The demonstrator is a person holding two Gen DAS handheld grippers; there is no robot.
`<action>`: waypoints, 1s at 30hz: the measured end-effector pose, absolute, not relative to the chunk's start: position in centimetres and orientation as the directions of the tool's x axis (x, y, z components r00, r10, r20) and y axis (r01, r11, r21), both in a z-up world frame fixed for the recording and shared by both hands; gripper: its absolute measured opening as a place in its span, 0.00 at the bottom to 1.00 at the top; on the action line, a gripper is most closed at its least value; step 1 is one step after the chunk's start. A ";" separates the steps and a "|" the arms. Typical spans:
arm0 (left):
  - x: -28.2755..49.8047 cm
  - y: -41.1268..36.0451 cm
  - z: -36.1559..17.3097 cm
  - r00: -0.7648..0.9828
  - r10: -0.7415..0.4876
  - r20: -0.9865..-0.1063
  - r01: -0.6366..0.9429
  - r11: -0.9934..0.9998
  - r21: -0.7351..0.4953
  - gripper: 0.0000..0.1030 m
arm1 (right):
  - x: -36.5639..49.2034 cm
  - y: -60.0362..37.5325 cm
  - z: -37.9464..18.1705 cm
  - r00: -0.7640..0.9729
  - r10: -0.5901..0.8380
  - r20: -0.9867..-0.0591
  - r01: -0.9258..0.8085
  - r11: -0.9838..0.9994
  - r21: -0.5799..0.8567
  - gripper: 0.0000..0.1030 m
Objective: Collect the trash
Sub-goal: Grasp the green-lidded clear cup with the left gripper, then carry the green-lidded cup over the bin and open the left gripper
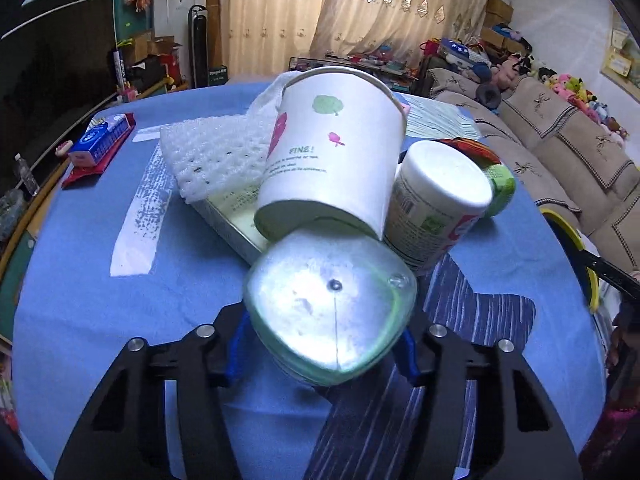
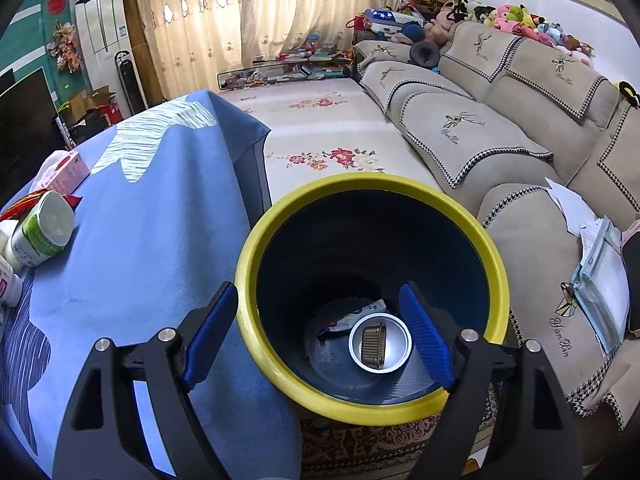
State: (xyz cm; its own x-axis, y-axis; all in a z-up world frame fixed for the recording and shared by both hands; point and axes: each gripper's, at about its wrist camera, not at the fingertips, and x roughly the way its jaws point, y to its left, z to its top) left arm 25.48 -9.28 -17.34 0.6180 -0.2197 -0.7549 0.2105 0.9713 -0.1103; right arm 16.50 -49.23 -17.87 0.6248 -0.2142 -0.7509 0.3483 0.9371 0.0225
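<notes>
In the left wrist view a clear plastic bottle (image 1: 328, 304) lies on the blue tablecloth (image 1: 80, 280) with its base toward me. My left gripper (image 1: 322, 354) is shut on it, a blue pad against each side. Behind it a white paper cup (image 1: 332, 152) leans tilted on a flat box (image 1: 236, 216), beside a white-lidded jar (image 1: 436, 200) and white foam netting (image 1: 216, 156). In the right wrist view my right gripper (image 2: 320, 336) hangs open over the yellow-rimmed bin (image 2: 372, 184), one finger outside the rim and one inside. In the bin lie a white cup (image 2: 380, 344) and a wrapper (image 2: 348, 320).
A blue tissue pack (image 1: 100, 144) lies at the table's far left. A green-labelled bottle (image 2: 42, 228) and a pink tissue box (image 2: 66, 170) sit near the table's right edge. The bin stands on the floor between the table and a beige sofa (image 2: 480, 140).
</notes>
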 end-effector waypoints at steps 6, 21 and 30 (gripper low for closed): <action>23.9 -9.0 -16.9 0.610 -0.221 -0.761 0.219 0.970 -0.106 0.55 | 15.7 -48.9 -17.3 0.637 -0.209 -0.742 0.343 0.939 0.030 0.76; 18.2 -16.3 -9.3 0.615 -0.388 -0.686 0.431 0.894 -0.119 0.55 | 12.0 -50.5 -15.8 0.662 -0.221 -0.716 0.370 0.927 0.056 0.76; 19.2 -29.7 -7.5 0.501 -0.534 -0.682 0.647 0.754 -0.115 0.55 | 8.4 -55.5 -15.7 0.661 -0.274 -0.699 0.458 0.884 0.087 0.76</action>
